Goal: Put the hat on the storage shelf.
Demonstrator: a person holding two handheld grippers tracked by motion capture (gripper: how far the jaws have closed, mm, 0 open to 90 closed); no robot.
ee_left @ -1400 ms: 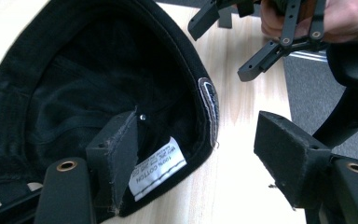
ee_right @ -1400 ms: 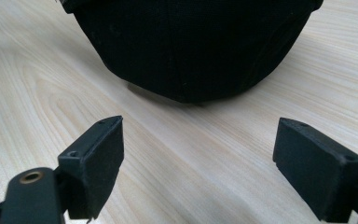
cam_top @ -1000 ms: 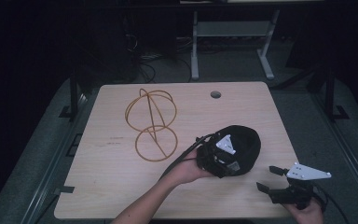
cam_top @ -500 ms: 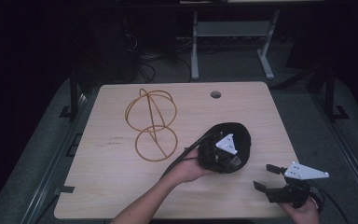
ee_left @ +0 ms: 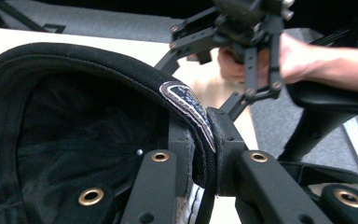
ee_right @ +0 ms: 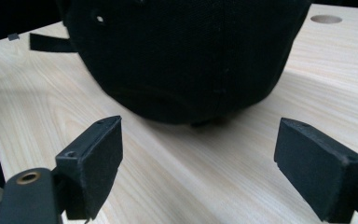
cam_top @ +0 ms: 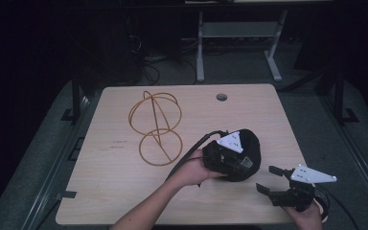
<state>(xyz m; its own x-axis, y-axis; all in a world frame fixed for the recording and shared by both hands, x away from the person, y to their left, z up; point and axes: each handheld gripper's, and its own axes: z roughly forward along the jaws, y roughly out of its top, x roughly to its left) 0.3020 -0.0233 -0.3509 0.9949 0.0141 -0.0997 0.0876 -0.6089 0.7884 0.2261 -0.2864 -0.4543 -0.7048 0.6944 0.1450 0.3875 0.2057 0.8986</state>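
Note:
A black cap [cam_top: 249, 152] rests on the light wooden table [cam_top: 115, 191], right of centre. My left gripper [cam_top: 232, 158] is shut on the cap's rim [ee_left: 186, 100]; the left gripper view looks into the dark inside of the cap [ee_left: 65, 135]. My right gripper [cam_top: 270, 179] stands open near the table's front right corner, a short way from the cap. In the right gripper view the cap's crown [ee_right: 186, 56] lies ahead of my right gripper [ee_right: 198, 168], whose two pads are wide apart with bare table between them.
A yellow wire frame of rings [cam_top: 154, 122] stands on the table at left of centre. A round cable hole [cam_top: 221, 97] is near the far edge. Dark floor and a metal stand [cam_top: 235, 43] lie beyond the table.
The left gripper has drawn the cap slightly toward the front of the table. The right gripper has shifted a little left, toward the cap.

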